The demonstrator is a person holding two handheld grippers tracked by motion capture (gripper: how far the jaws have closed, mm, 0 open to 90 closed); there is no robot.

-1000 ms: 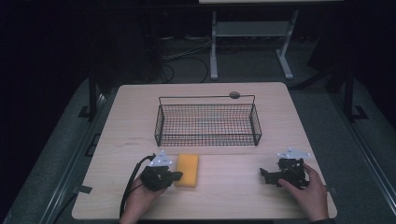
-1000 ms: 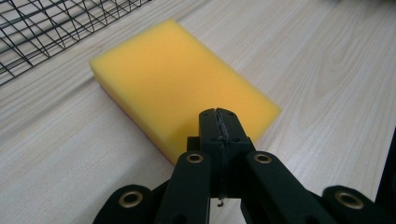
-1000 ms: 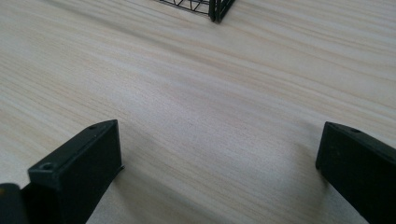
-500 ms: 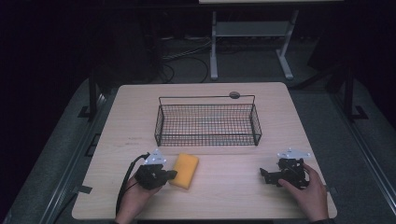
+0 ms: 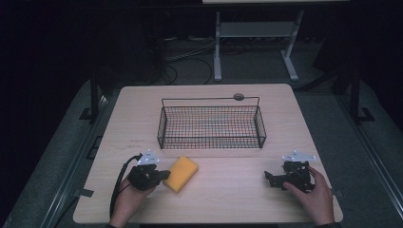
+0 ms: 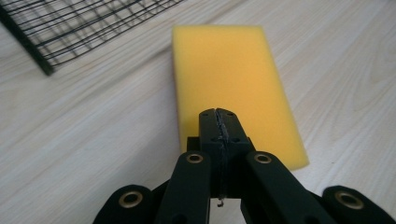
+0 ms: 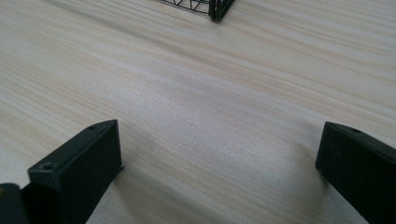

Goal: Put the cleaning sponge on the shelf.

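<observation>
A yellow sponge [image 5: 183,172] lies flat on the wooden table [image 5: 228,199], turned at an angle in front of the wire basket [image 5: 211,140]. My left gripper [image 5: 164,174] sits at the sponge's left end, held in a hand. In the left gripper view its jaws [image 6: 219,112] are shut tight against each other, tips over the near end of the sponge [image 6: 229,70], with nothing seen between them. My right gripper [image 5: 270,179] rests near the table's front right in the other hand. Its jaws [image 7: 219,128] stand wide open over bare wood.
The black wire basket [image 6: 70,28] stands empty at the table's middle, and a corner of the basket [image 7: 215,7] shows ahead of the right gripper. A small round dark disc [image 5: 238,97] lies behind it. A cable [image 5: 116,187] trails from the left gripper.
My left gripper has shifted left along the table. The sponge has turned from square to slanted and slid slightly left. The right hand has stayed still.
</observation>
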